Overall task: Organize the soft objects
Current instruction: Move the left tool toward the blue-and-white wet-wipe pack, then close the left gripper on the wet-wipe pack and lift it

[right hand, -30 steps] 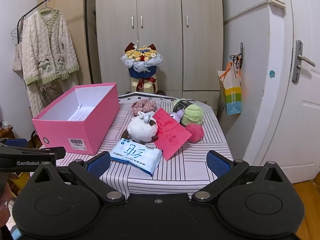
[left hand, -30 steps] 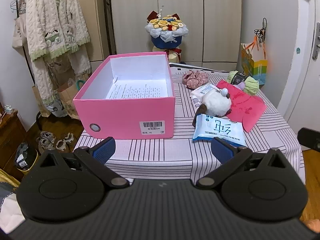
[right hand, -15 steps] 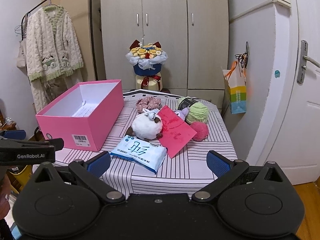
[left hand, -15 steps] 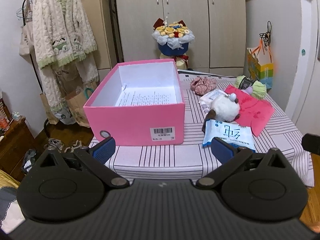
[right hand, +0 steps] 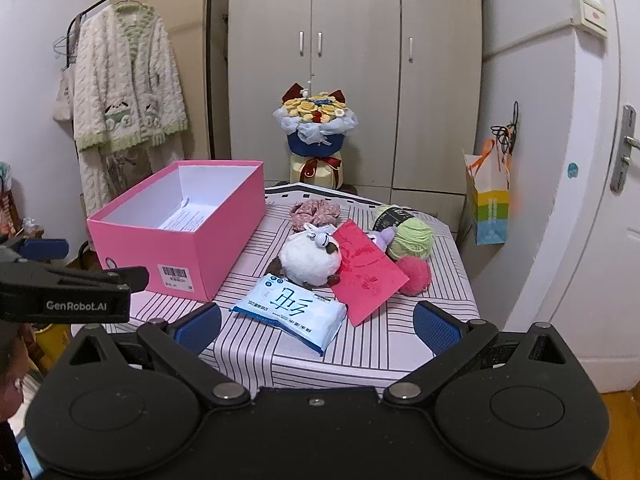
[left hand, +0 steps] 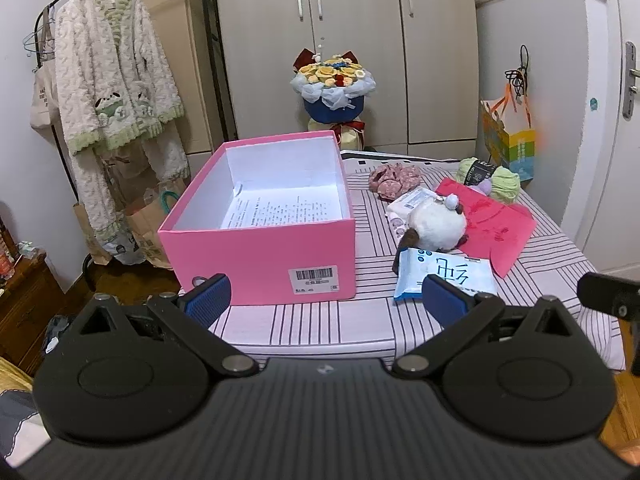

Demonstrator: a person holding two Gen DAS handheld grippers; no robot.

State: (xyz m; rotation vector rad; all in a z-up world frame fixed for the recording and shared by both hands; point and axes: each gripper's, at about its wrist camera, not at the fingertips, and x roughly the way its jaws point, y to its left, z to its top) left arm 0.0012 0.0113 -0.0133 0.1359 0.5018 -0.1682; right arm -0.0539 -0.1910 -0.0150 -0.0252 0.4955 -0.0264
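Box (left hand: pixel 260 248): pink, open, on the left of the counter (left hand: pixel 320 328); long axis runs near to far; barcode label on the near end; a printed sheet lies on its floor.
Wipes pack (right hand: pixel 290 313): lies flat at the near edge, right of the box; long axis runs from near right to far left in the right wrist view.
Plush (right hand: pixel 310 260): white, round, just beyond the wipes pack, touching the red envelope (right hand: pixel 366 276).
Envelope: flat, long axis from near to far, its near corner beside the wipes pack.
Pompom (right hand: pixel 416 276): pink, at the envelope's right edge.
Yarn (right hand: pixel 412 234): green skein with a dark band, far right; long axis left to right.
Scrunchie (right hand: pixel 314 213): pink floral, far, behind the plush.
Left gripper (left hand: pixel 326 296): level, held off the near edge and aimed at the box's near right corner; jaws spread wide, holding nothing.
Right gripper (right hand: pixel 318 328): level, off the near edge, aimed at the wipes pack; jaws spread wide, holding nothing.
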